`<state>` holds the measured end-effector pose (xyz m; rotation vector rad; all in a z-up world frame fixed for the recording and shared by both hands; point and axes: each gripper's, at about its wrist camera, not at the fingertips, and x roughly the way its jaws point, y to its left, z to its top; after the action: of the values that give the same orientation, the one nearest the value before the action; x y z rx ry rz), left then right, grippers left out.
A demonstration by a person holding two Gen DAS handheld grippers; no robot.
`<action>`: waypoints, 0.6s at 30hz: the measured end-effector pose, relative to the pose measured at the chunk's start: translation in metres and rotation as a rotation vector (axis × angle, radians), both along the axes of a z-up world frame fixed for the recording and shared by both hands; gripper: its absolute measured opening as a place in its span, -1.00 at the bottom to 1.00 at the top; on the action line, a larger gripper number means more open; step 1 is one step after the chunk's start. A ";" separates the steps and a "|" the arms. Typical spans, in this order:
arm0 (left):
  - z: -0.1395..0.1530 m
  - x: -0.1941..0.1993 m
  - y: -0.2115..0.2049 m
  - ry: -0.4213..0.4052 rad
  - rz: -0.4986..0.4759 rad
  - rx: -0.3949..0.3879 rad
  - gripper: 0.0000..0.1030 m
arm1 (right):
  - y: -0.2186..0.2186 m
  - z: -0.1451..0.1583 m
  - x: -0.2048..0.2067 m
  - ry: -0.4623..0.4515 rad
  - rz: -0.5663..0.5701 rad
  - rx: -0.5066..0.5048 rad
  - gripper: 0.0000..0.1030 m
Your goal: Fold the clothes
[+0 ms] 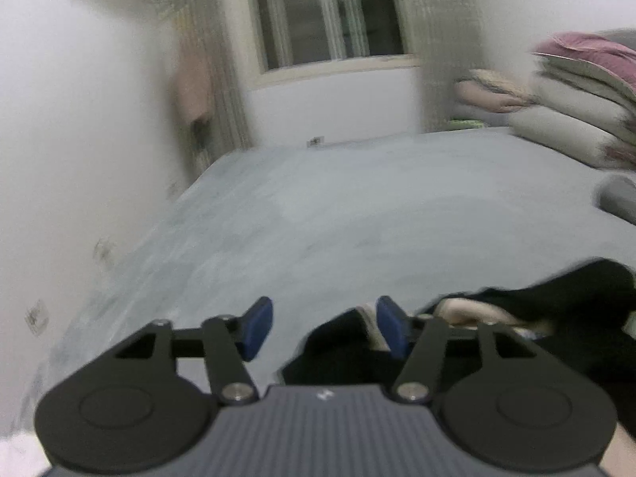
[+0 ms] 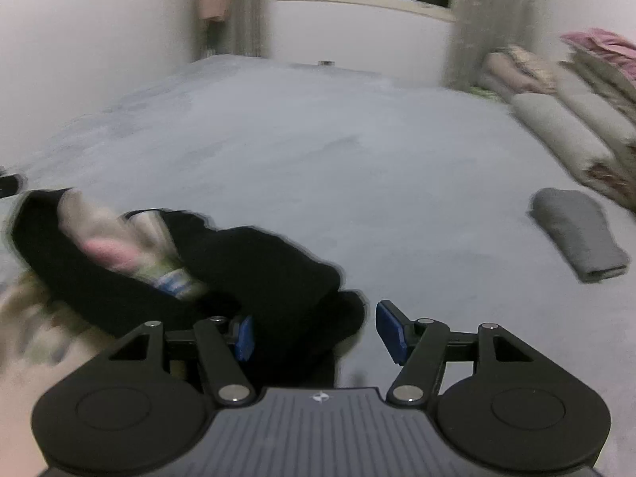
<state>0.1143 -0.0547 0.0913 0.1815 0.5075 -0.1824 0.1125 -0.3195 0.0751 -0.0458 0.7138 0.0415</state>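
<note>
black garment (image 2: 254, 274) with a cream, pink and blue-striped patch showing, pale grey-blue bedsheet (image 2: 318, 151), grey folded cloth (image 2: 576, 234) to the right, beige and pink bedding stack (image 2: 576, 119), blue pads (image 2: 391, 328) on black grippers.

Bed (image 2: 318, 151) open; stacked bedding (image 2: 564, 127) blocks right.

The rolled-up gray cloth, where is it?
In the right wrist view the gray cloth lies on the bed's right side, just below the stacked bedding.
</note>
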 end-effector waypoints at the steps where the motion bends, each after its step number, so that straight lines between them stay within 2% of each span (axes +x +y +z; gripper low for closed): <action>1: -0.003 -0.004 -0.007 0.007 -0.032 -0.007 0.30 | 0.001 0.002 -0.006 -0.011 0.018 0.048 0.08; 2: -0.006 -0.007 -0.013 0.014 -0.064 -0.013 0.34 | 0.001 0.004 -0.010 -0.018 0.025 0.092 -0.20; 4: -0.011 -0.014 -0.027 0.029 -0.129 -0.027 0.42 | 0.003 0.001 -0.018 -0.017 0.009 0.130 -0.62; 7: -0.020 -0.025 -0.047 0.051 -0.226 -0.047 0.55 | 0.005 -0.012 -0.022 0.034 -0.046 0.119 -0.61; 9: -0.025 -0.032 -0.061 0.065 -0.290 -0.061 0.55 | 0.003 -0.021 -0.022 0.078 -0.097 0.112 -0.53; 10: -0.028 -0.033 -0.070 0.066 -0.308 -0.056 0.56 | 0.002 -0.023 -0.025 0.091 -0.111 0.098 -0.42; 11: -0.032 -0.034 -0.082 0.047 -0.325 -0.023 0.57 | 0.001 -0.024 -0.028 0.098 -0.118 0.078 -0.27; 13: -0.039 -0.039 -0.101 -0.016 -0.386 0.067 0.74 | 0.003 -0.023 -0.034 0.106 -0.104 0.027 -0.04; 15: -0.048 -0.040 -0.122 -0.047 -0.449 0.130 0.80 | 0.006 -0.025 -0.037 0.113 -0.080 -0.001 0.03; 17: -0.060 -0.036 -0.143 -0.047 -0.488 0.195 0.77 | 0.007 -0.032 -0.035 0.137 -0.088 -0.016 -0.14; 18: -0.067 -0.032 -0.148 -0.021 -0.481 0.209 0.45 | 0.005 -0.038 -0.034 0.151 -0.093 -0.026 -0.14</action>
<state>0.0819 -0.2025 0.0245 0.5096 0.4555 -0.5969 0.0788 -0.3141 0.0372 -0.0346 0.8664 -0.0538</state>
